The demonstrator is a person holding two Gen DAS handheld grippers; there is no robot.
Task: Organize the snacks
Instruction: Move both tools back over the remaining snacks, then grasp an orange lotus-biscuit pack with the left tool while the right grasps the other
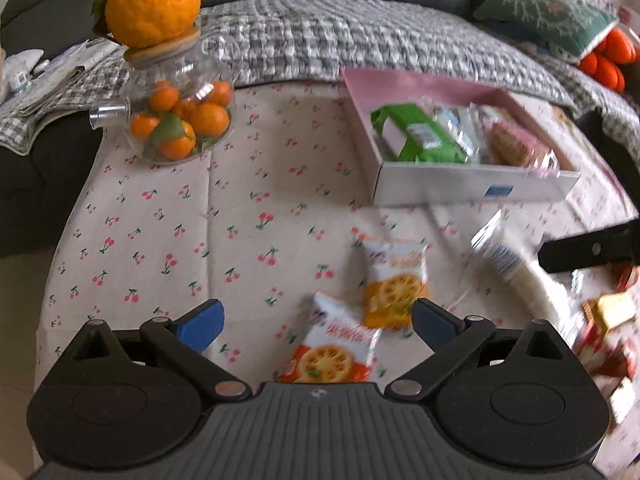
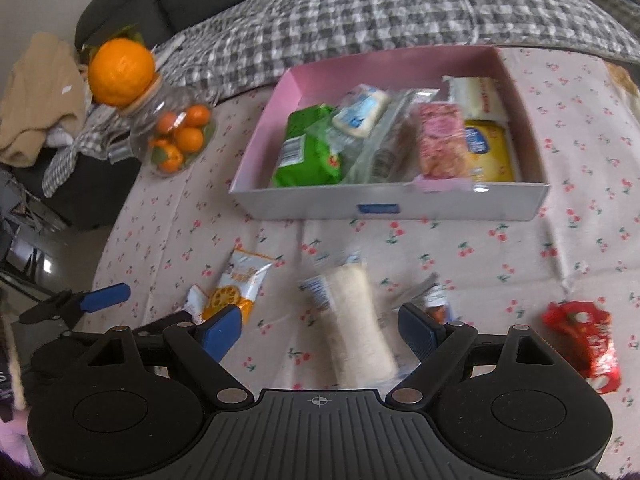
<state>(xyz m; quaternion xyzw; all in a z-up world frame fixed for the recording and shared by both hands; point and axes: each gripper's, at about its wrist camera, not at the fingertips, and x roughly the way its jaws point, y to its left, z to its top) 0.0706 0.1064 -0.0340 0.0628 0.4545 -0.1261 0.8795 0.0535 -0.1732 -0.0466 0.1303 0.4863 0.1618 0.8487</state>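
My left gripper (image 1: 318, 322) is open and hovers over a white-and-orange cracker packet (image 1: 328, 348) lying on the cherry-print cloth. A second cracker packet (image 1: 394, 284) lies just beyond it. My right gripper (image 2: 320, 330) is open too, and a white wrapped roll (image 2: 352, 320) lies between its fingers with neither pad pressing on it. The pink-lined box (image 2: 384, 200) stands further back, holding a green packet (image 2: 308, 148), a pink packet (image 2: 440, 140) and a yellow one (image 2: 490, 148). A red packet (image 2: 580, 336) lies at the right. The box (image 1: 472, 188) also shows in the left wrist view.
A glass jar of tangerines (image 1: 180, 116) with a big orange (image 1: 154, 0) on its lid stands at the table's back left. A checked blanket (image 1: 360, 36) covers the sofa behind. The left gripper's blue finger (image 2: 104, 296) shows beside the packets.
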